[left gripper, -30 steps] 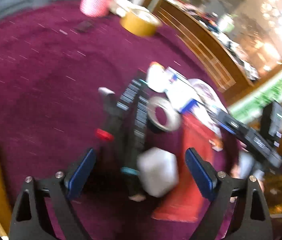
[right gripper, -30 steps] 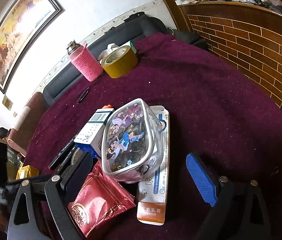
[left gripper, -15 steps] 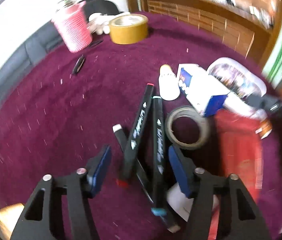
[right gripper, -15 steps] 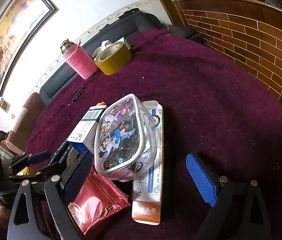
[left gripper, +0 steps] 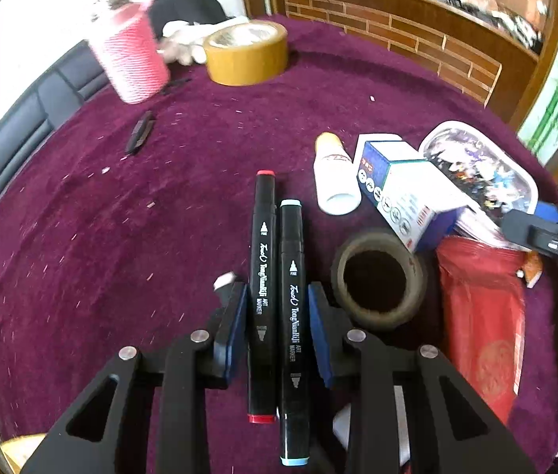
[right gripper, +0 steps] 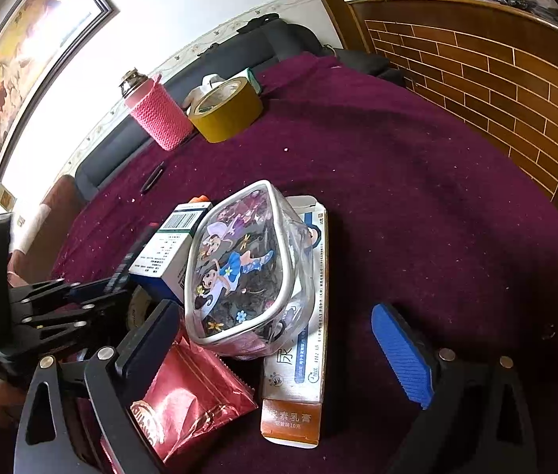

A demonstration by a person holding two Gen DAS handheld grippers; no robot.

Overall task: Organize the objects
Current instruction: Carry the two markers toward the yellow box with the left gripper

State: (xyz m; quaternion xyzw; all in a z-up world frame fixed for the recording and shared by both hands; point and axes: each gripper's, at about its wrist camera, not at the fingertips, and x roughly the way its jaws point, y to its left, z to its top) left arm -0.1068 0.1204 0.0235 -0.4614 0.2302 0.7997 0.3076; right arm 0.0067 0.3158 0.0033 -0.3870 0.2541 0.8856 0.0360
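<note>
The left gripper [left gripper: 278, 316] has its pads closed in on two black markers [left gripper: 277, 288] lying side by side on the cloth, long axes running straight along its fingers; the right gripper [right gripper: 275, 339] gapes wide and empty around the cartoon pouch [right gripper: 247, 272], farther from the pens.

L gripper [left gripper: 278, 316] fingers [left gripper: 235, 324] squeezing two black markers [left gripper: 279, 296] together.

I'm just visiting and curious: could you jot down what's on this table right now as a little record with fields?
Surface: round table, maroon cloth
Left gripper: fingers closed around two black markers
Right gripper: open, at the cartoon pouch
Under pouch: long white box
Beside pouch: blue-white carton, red packet
Far side: pink bottle, yellow tape roll
</note>
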